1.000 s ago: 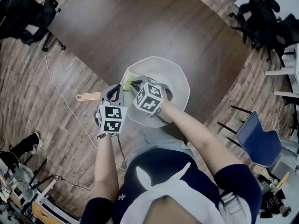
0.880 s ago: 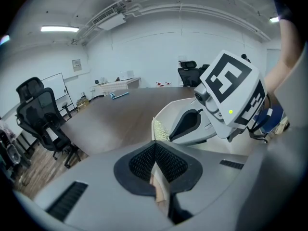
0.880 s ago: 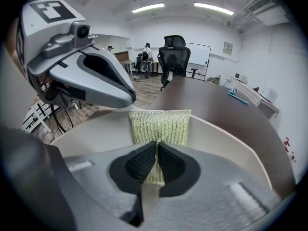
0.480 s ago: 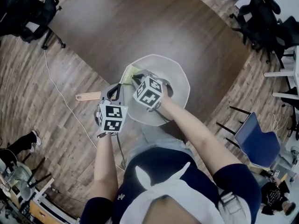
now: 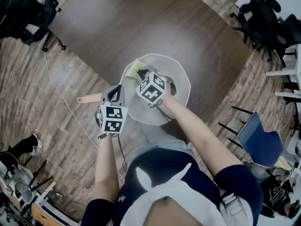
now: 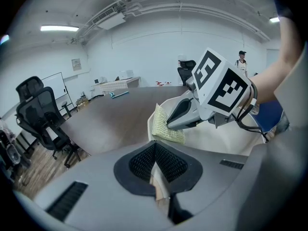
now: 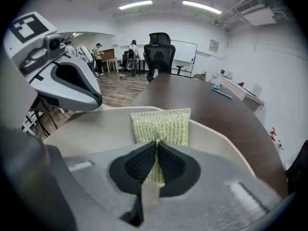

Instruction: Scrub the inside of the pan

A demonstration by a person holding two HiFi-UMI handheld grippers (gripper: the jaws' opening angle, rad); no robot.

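A white eight-sided pan (image 5: 178, 84) stands at the near edge of a dark table. Its wooden handle (image 5: 88, 98) sticks out to the left. My left gripper (image 5: 116, 93) is shut on that handle close to the pan's rim; in the left gripper view a tan strip sits between the closed jaws (image 6: 155, 153). My right gripper (image 5: 141, 77) reaches into the pan and is shut on a yellow-green scrub pad (image 5: 135, 68). The pad (image 7: 161, 124) presses against the pan's far-left wall (image 7: 91, 126). From the left gripper view the pad (image 6: 166, 126) hangs off the right gripper's tips (image 6: 171, 124).
The brown table (image 5: 141, 22) stretches away behind the pan. Black office chairs (image 5: 26, 11) stand at the top left and top right, a blue chair (image 5: 258, 142) at the right. A white cable (image 5: 60, 95) trails over the wooden floor. People (image 7: 132, 52) stand far off.
My right gripper has slid the scrub pad farther up along the pan's far-left wall, away from me. The left gripper and the handle have stayed put.
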